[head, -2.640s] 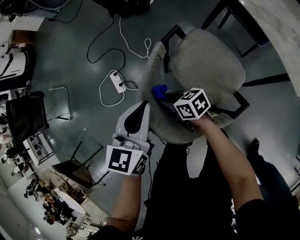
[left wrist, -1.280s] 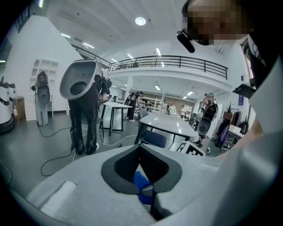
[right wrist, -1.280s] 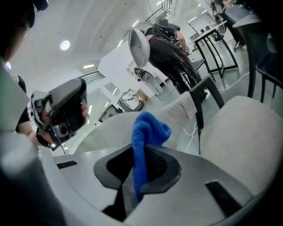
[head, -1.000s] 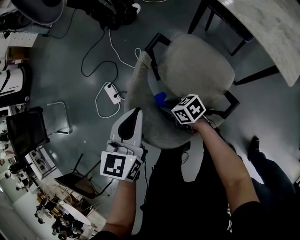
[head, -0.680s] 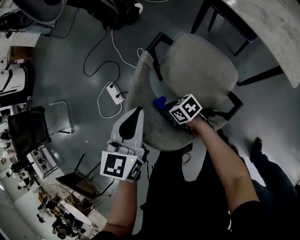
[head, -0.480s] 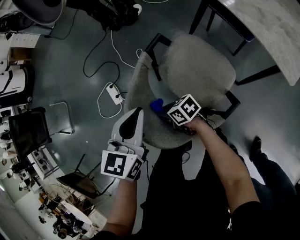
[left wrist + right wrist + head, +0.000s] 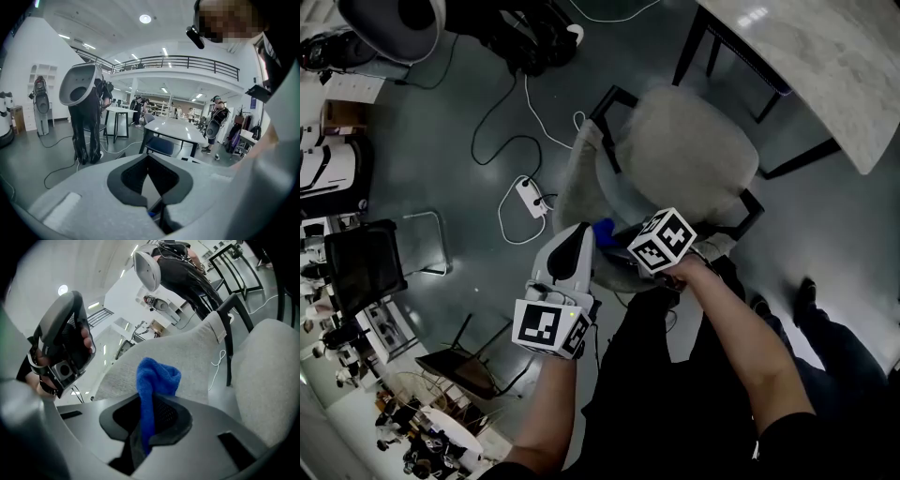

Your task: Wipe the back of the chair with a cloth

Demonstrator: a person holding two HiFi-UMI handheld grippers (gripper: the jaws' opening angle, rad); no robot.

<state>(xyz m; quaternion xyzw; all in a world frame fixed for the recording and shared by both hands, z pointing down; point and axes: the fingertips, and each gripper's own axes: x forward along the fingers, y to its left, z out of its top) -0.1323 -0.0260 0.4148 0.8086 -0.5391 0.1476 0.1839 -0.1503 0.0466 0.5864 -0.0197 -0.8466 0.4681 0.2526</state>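
Right gripper (image 7: 152, 414) clamped on a fold of the blue cloth (image 7: 157, 375), whose bunched end stands just in front of the grey chair back (image 7: 187, 357); we cannot tell whether it touches. Left gripper (image 7: 149, 174) closed on nothing, hanging close beside the cloth at the back's near edge. We judge two risks. The rough upholstery may drag the narrowly pinched cloth from the jaws. The grippers, so near each other, may also knock together during a stroke.
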